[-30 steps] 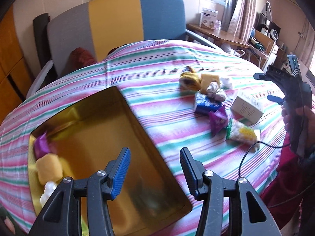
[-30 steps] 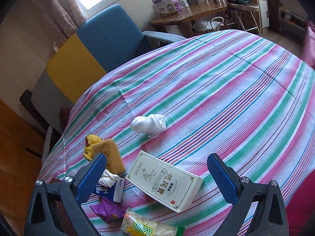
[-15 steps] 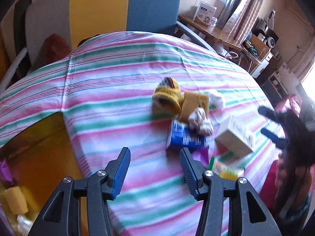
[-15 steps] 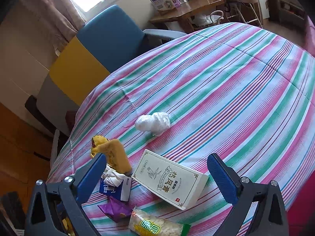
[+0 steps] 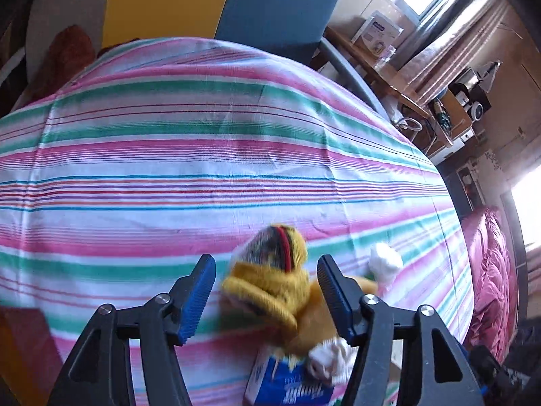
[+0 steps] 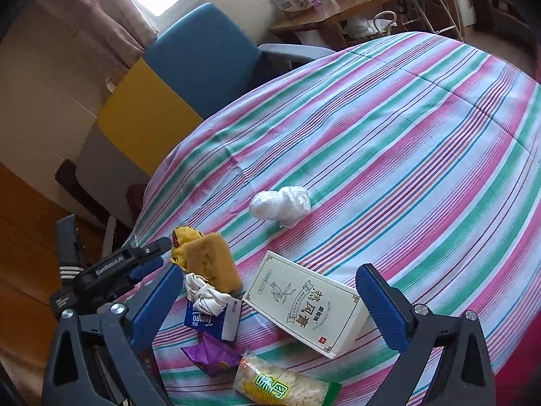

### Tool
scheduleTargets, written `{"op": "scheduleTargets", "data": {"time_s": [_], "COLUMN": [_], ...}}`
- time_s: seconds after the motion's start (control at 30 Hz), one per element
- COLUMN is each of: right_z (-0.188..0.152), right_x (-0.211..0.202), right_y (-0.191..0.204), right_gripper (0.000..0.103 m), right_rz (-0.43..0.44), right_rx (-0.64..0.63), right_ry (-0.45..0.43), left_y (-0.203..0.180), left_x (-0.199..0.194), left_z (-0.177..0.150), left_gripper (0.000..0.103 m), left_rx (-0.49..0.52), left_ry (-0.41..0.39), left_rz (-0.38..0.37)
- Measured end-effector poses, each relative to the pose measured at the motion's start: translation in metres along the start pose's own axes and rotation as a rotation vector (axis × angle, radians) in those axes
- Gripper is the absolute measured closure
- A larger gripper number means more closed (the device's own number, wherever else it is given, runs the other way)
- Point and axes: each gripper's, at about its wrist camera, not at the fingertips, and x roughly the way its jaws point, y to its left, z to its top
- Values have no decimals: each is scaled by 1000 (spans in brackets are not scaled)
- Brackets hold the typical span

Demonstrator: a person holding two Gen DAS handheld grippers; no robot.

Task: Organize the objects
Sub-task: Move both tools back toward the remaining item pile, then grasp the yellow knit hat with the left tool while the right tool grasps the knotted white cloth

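A yellow knitted piece with dark and red stripes point(image 5: 270, 287) lies on the striped table point(image 5: 169, 169). My left gripper point(image 5: 267, 296) straddles it with its jaws opening, and the pads stand clear of the knit. The right wrist view shows that same left gripper point(image 6: 159, 253) beside the knitted piece point(image 6: 184, 240). Behind it are a yellow sponge point(image 6: 211, 264), a knotted white cloth point(image 6: 206, 296) and a blue tissue pack point(image 6: 209, 321). My right gripper point(image 6: 270, 304) hangs wide open above a white printed box point(image 6: 304, 304), holding nothing.
A purple packet point(image 6: 211, 355) and a snack bag point(image 6: 280, 385) lie near the table's front edge, with a white plastic wad point(image 6: 280, 203) farther in. A blue and yellow chair point(image 6: 189, 67) stands behind the table. The gold tray's corner point(image 5: 17, 365) shows at lower left.
My left gripper swept from over the gold tray to the pile, now straddling the knitted piece, with its jaws wider. The right gripper has hardly moved.
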Motion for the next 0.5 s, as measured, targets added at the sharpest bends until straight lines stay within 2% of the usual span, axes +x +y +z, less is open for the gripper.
{"op": "scheduleTargets", "data": {"time_s": [0.07, 0.13, 0.17, 0.2, 0.23, 0.33, 0.5], "right_z": [1, 1, 1, 1, 1, 2, 4], "right_x": [0, 2, 3, 4, 5, 7, 8], "right_y": [-1, -1, 0, -1, -1, -1, -4], "right_gripper": [0, 0, 0, 0, 0, 0, 0], "right_rz": [2, -2, -7, -10, -13, -23, -59], "right_rx": [4, 2, 1, 0, 1, -3, -7], "right_ry": [-1, 1, 4, 7, 10, 10, 4], "left_y": [0, 0, 1, -1, -1, 5, 27], "left_x": [19, 41, 44, 40, 39, 27, 3], "left_z": [8, 8, 6, 4, 2, -5, -20], "left_gripper": [39, 39, 42, 49, 58, 62, 63], "left_rx": [-13, -3, 1, 14, 20, 16, 0], "left_ry": [21, 80, 73, 48, 63, 40, 36], "left_rz": [12, 27, 35, 34, 6, 20, 52]}}
